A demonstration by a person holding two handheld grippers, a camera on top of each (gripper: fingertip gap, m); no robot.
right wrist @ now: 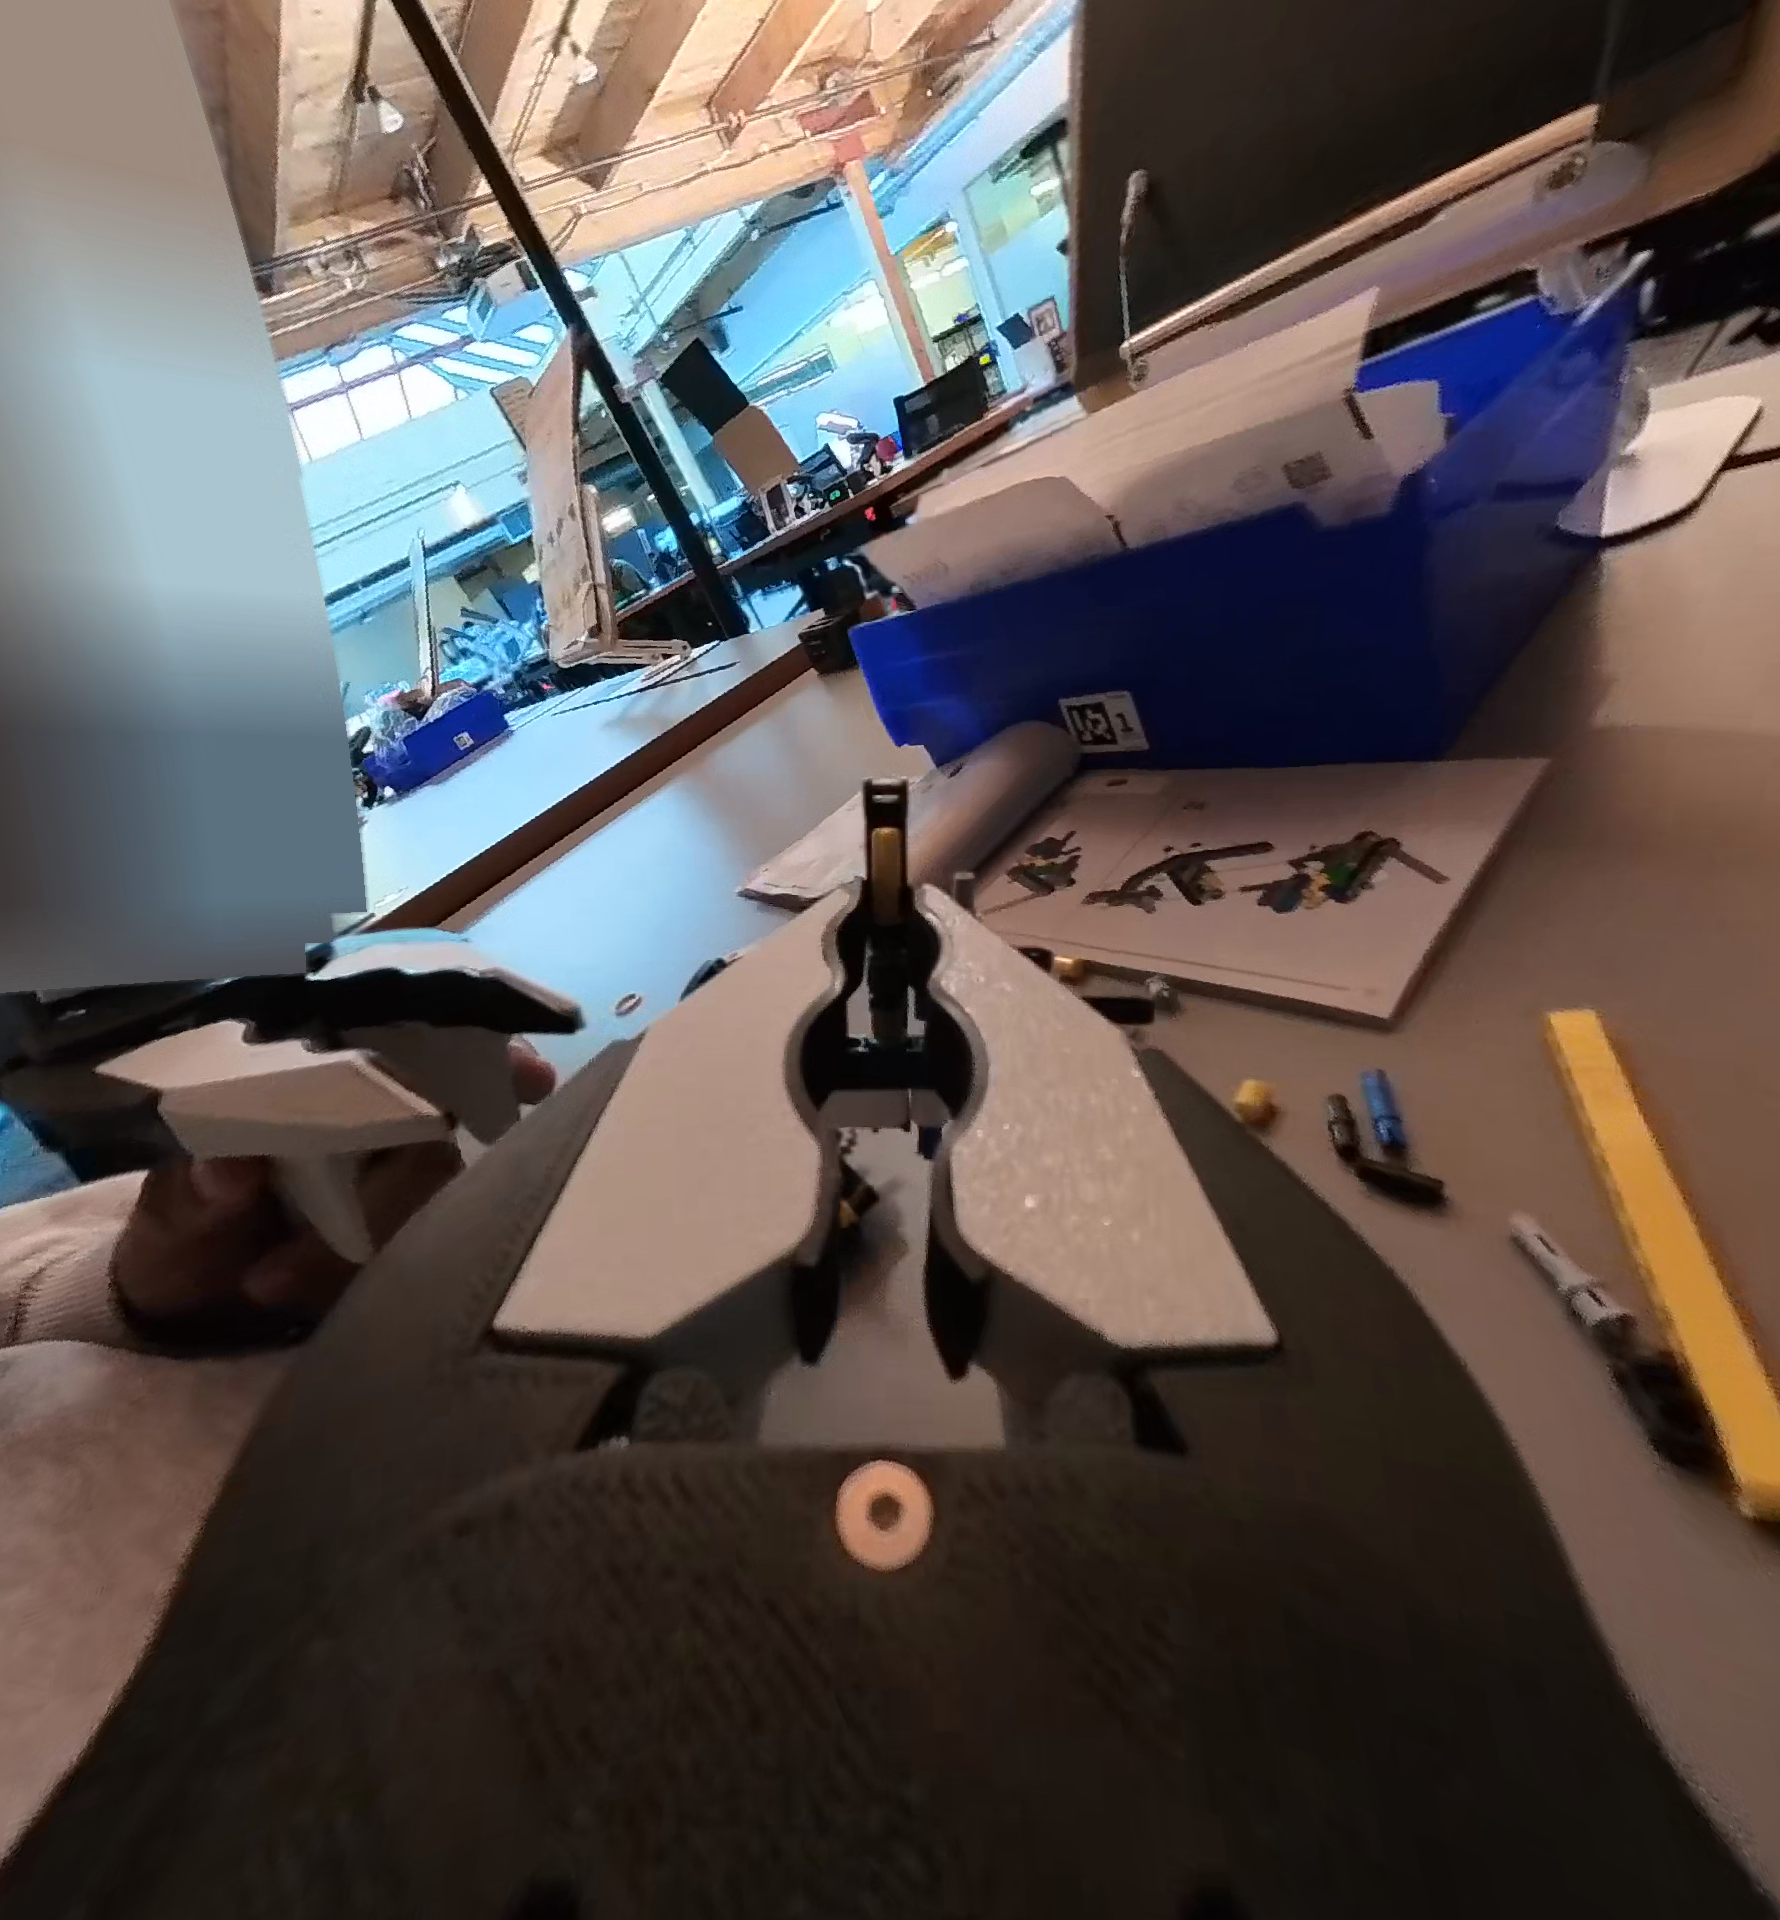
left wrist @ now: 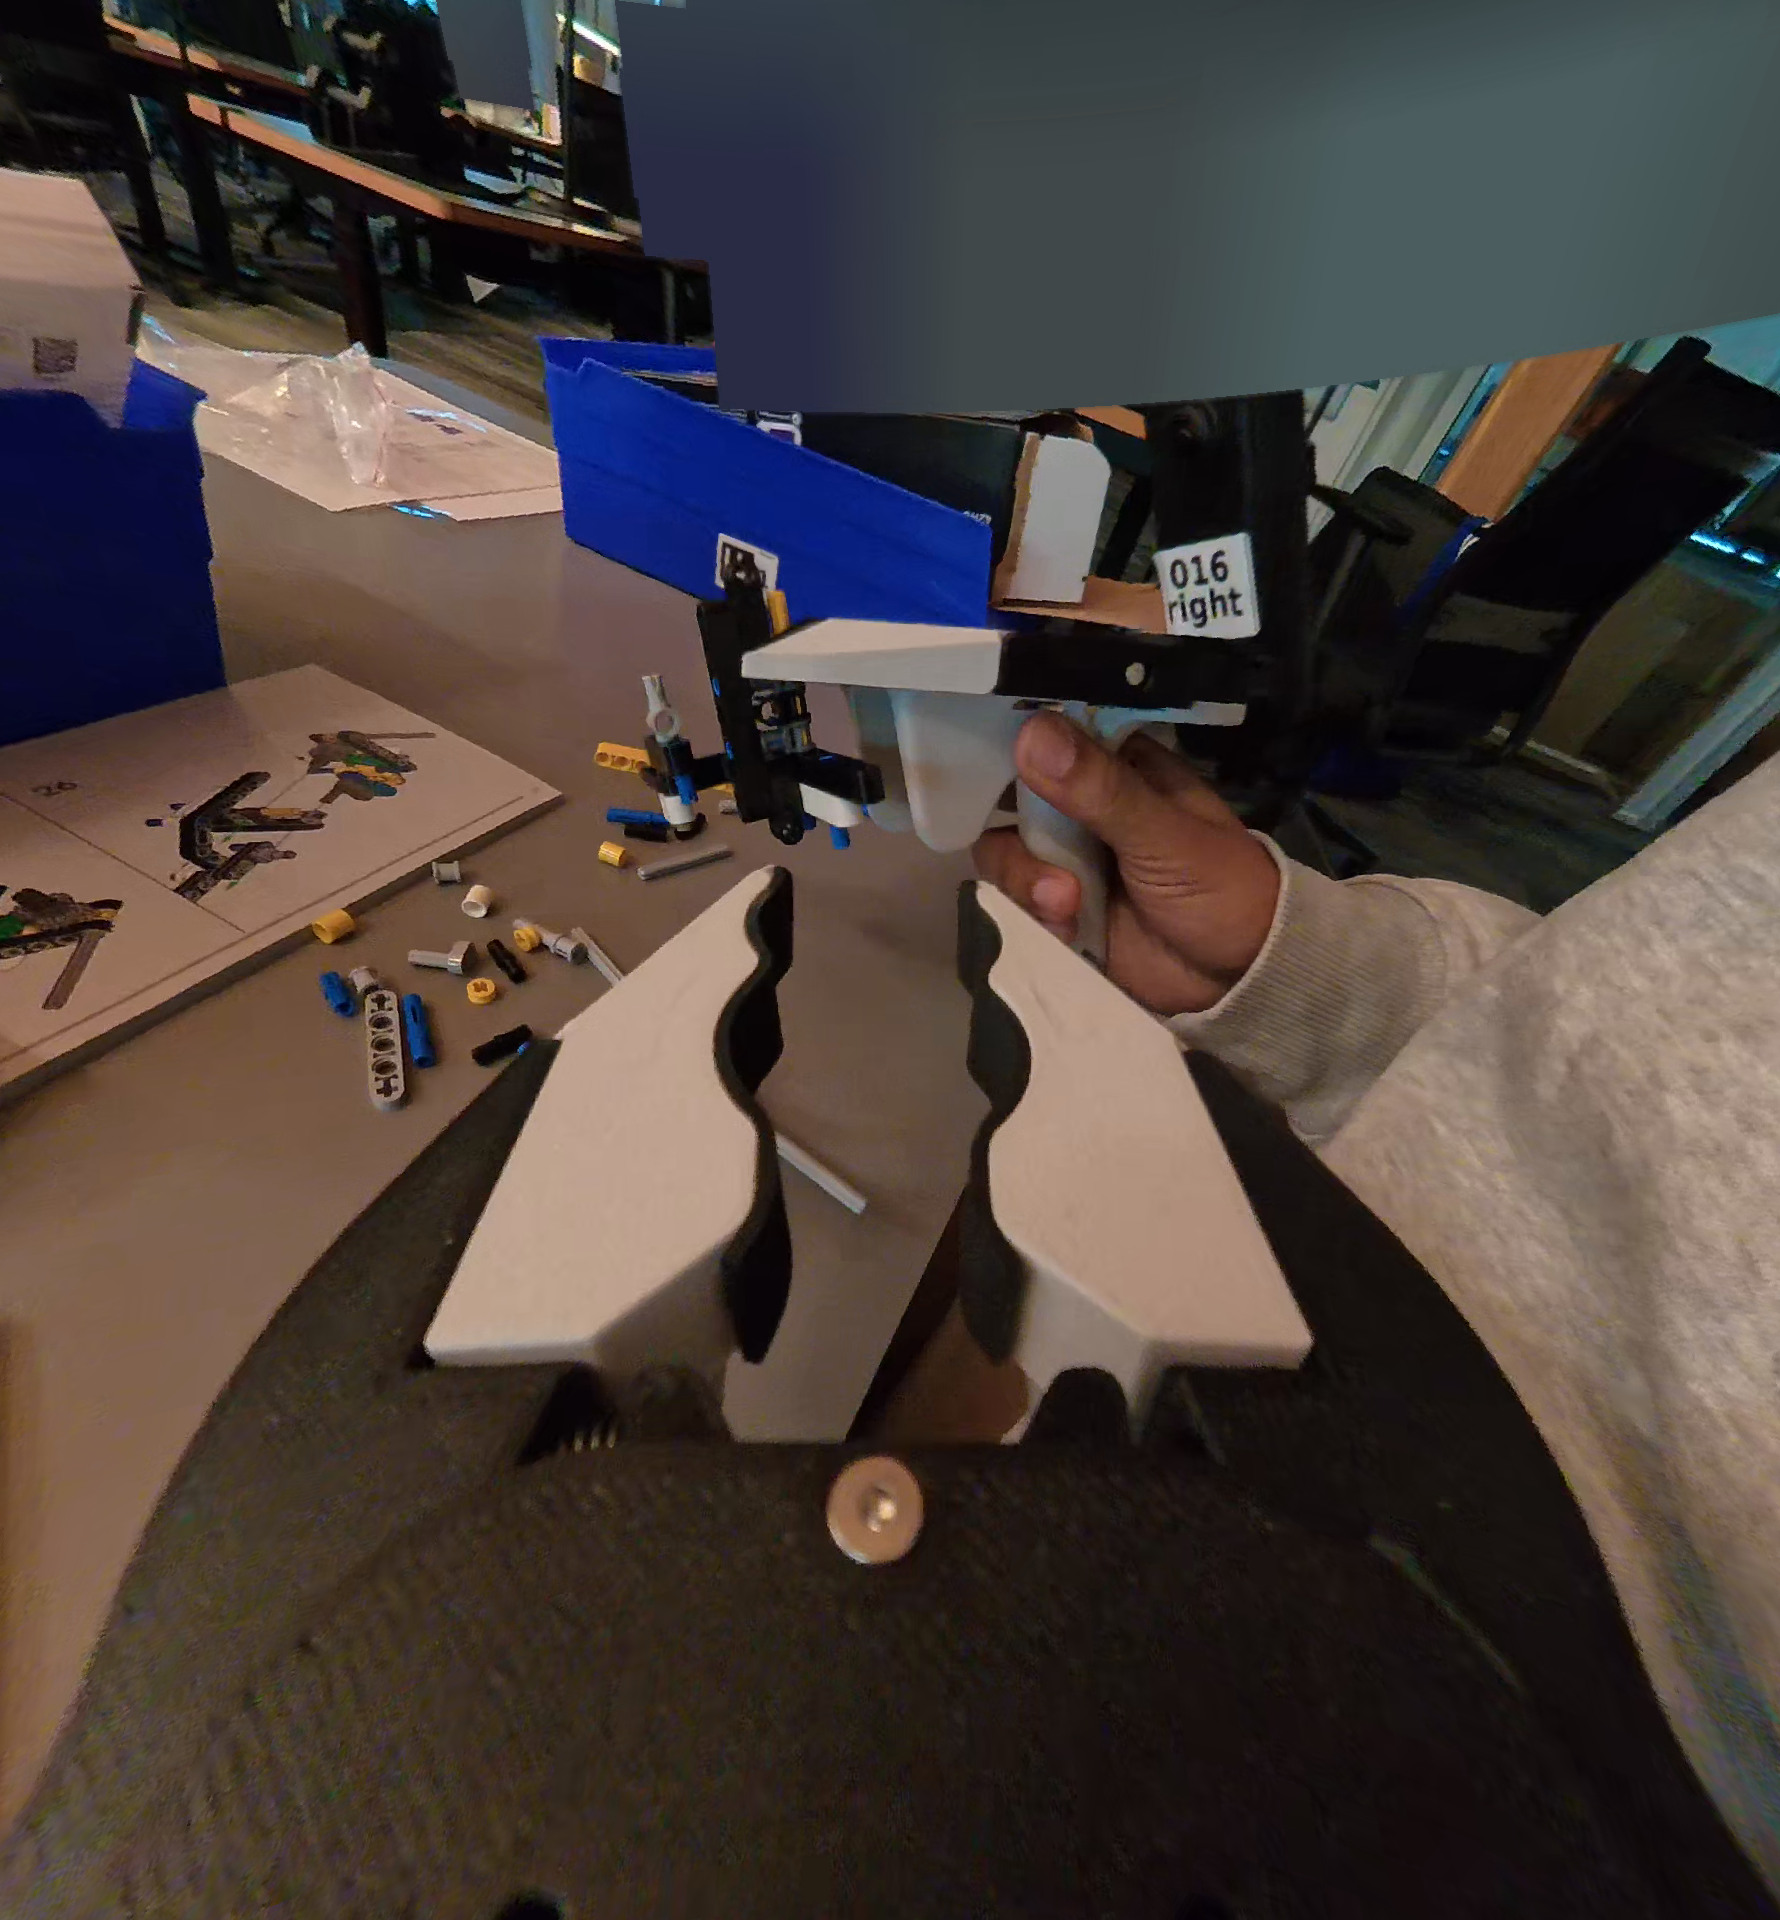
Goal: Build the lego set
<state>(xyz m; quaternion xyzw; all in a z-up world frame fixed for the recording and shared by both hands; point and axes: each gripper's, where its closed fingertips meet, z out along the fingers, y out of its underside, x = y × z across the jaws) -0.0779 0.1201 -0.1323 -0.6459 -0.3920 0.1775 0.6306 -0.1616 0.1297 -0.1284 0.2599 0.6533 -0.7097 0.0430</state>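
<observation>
My right gripper [right wrist: 884, 909] is shut on a black lego assembly [right wrist: 884, 852] with a yellow part, held upright above the table. In the left wrist view the right gripper [left wrist: 772, 665] holds this assembly [left wrist: 751, 727] in the air beyond my left gripper [left wrist: 875, 894], which is open and empty, a short way below and in front of it. Loose lego pieces [left wrist: 429, 977], blue, yellow, grey and black, lie on the grey table [left wrist: 450, 623]. An open instruction booklet [left wrist: 221, 831] lies at the left. The left gripper [right wrist: 507, 1065] shows at the left of the right wrist view.
Two blue bins [left wrist: 740, 488] [left wrist: 55, 561] stand behind the booklet, and a clear plastic bag [left wrist: 346, 416] lies on paper between them. A white axle [left wrist: 824, 1179] lies under my left gripper. A long yellow beam [right wrist: 1675, 1247] and small pins [right wrist: 1379, 1122] lie at the right.
</observation>
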